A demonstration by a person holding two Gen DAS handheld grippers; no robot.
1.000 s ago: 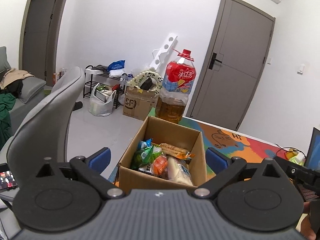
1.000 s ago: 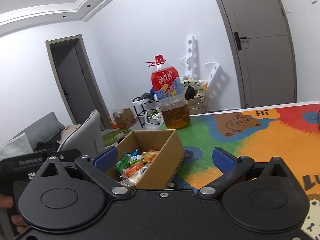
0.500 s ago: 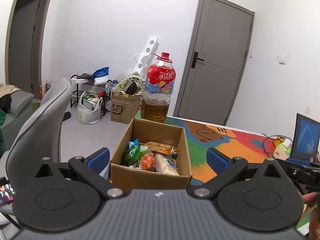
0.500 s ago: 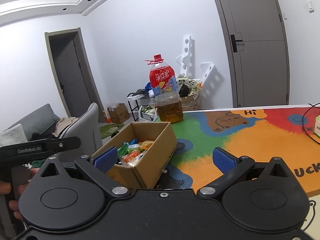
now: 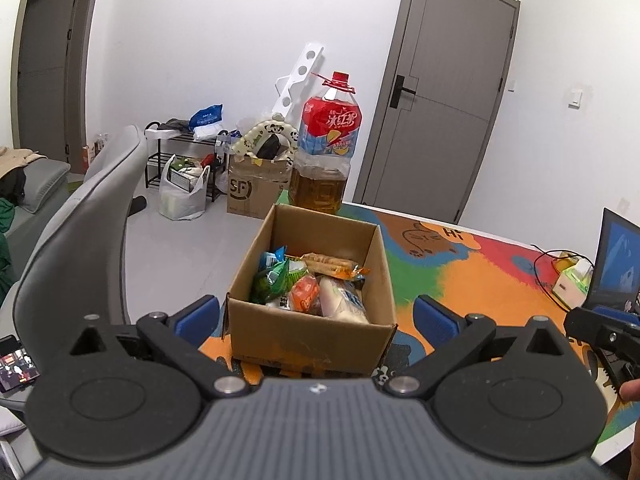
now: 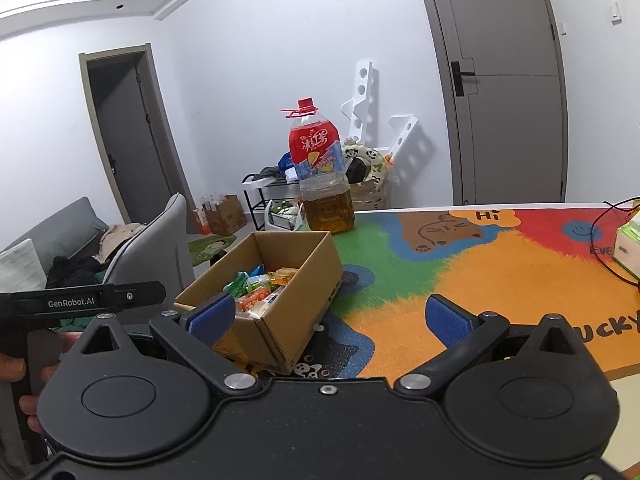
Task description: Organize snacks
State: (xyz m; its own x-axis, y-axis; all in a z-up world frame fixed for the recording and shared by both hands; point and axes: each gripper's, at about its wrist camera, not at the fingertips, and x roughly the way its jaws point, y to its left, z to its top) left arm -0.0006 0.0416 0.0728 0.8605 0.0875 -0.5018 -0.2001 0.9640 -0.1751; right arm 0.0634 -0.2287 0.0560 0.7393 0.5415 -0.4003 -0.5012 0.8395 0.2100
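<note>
- While both tools hang back, the left gripper (image 5: 316,316) and right gripper (image 6: 326,314) gape wide, holding nothing.
- Since a second ago the left view has steadied square on the cardboard box (image 5: 312,336); a reach looks near.
- Snacks (image 5: 308,288) sit piled inside, box on the colourful mat (image 6: 460,276).
- Behind: big bottle (image 5: 326,160); mat reads "Hi", floor carton (image 5: 252,190) "SF".

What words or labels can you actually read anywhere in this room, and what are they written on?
"GenRobot.AI": on the black bar of the left gripper.
"SF": on the cardboard carton on the floor.
"Hi": on the colourful table mat.
"UCKY": on the same mat's right edge, cut off by the frame.
"EVE": beside the mat's smiley, cut off.
Bottle label: large Chinese characters, too blurred to quote.
Snack packets in the box: print too small.
</note>
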